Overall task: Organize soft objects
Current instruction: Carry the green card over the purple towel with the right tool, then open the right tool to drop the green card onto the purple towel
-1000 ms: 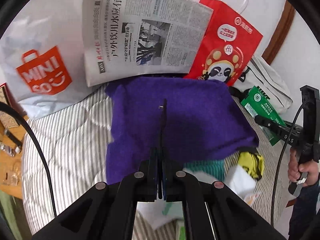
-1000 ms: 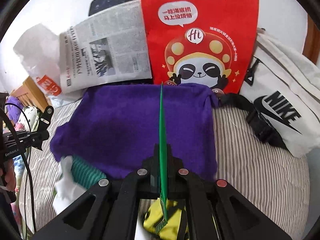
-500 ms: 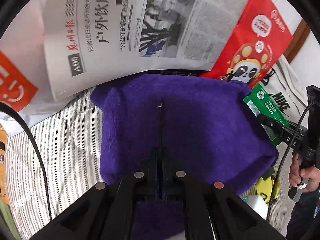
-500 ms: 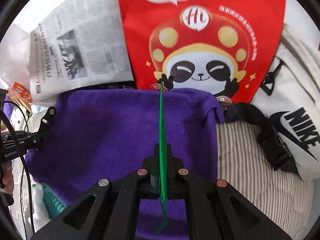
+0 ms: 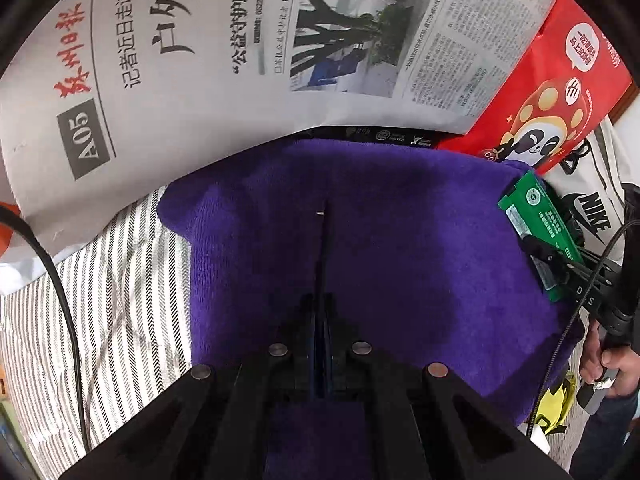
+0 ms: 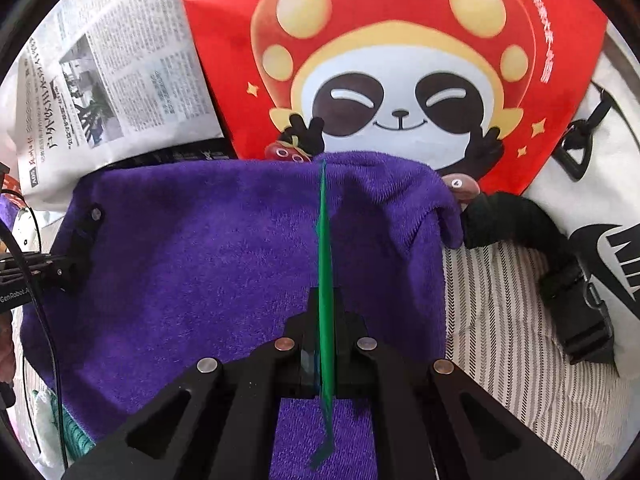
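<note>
Purple towel (image 5: 400,264) lies spread flat on the striped bed cover (image 5: 120,288), far edge up against the stuff propped along the wall.

Left hand-held gripper (image 5: 322,216): jaws pressed together over the towel's middle, towel fabric also visible under its body. Whether it pinches cloth, can't tell.

Right hand-held gripper (image 6: 322,168): jaws closed too, green pads edge-on as one thin line, tips at the towel's far edge. Actual grip on the cloth not visible. From the left camera the right unit sits at the towel's right edge, person's hand (image 5: 612,364) around its handle.

Behind the towel: newspaper (image 5: 280,40) leaning upright on the left side, red panda bag (image 6: 400,60) on the right, overlapping the newspaper's edge. A dark item lies between towel and newspaper.

Right of the towel: black strap with buckle (image 6: 560,272) on the bed cover, white Nike bag (image 6: 600,200) beyond it.

Near-left corner of the towel: teal knit fabric (image 6: 76,436) pokes out from under it. Near-right corner: a yellow item (image 5: 556,404), partly hidden.
</note>
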Motion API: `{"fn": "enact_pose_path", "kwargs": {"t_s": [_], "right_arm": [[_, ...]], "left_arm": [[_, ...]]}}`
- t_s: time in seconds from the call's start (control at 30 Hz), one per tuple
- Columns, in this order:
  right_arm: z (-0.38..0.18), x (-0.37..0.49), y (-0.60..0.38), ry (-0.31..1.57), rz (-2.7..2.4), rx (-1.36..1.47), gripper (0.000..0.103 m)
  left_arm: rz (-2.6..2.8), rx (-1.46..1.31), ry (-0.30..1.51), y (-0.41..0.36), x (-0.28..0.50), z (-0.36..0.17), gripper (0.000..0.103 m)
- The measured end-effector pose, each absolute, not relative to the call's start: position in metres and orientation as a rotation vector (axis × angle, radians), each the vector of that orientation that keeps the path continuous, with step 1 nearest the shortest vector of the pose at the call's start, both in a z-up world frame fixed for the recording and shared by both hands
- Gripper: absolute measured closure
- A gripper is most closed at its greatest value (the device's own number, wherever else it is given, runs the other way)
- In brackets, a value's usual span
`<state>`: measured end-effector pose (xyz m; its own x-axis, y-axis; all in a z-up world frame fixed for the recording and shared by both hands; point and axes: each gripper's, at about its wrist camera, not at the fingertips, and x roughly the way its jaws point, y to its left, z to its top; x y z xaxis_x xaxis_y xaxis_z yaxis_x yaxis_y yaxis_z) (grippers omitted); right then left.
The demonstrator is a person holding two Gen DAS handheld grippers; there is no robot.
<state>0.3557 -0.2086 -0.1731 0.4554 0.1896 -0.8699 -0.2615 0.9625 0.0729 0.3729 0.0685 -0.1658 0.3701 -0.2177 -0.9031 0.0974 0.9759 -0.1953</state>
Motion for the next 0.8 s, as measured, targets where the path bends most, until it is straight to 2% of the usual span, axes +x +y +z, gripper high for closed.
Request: {"fn": "enact_pose_path", "kwargs": {"t_s": [0.3,0.47,0.57,0.63,0.73,0.8], "right_arm": [[-0.181,0.358,-0.211,1.065,0.295,-0.077,0.099],[-0.181,0.351,-0.209,1.060,0.315,-0.100,0.097],[-0.179,0.350,-0.214,1.061,0.318,-0.077,0.082],[-0.176,0.348,-0.217,1.051,0.315,-0.066,0.063],[-0.167,0.342,-0.222,1.017,0.311,-0.059,0.053],[-0.160,0.338,-0.224,1.006,0.309,-0.056,0.050]], "left_arm": [[-0.190,-0.071,1.165,0.053,0.376,-0.164,0.098],[-0.200,-0.067,1.165,0.050,0.365,-0.164,0.090],[-0.202,-0.064,1.168,0.047,0.355,-0.160,0.079],[-0.196,-0.056,1.169,0.047,0.349,-0.160,0.070],[-0.181,-0.013,1.164,0.044,0.338,-0.155,0.064],[-0.169,0.017,1.159,0.039,0.331,-0.153,0.062]]}}
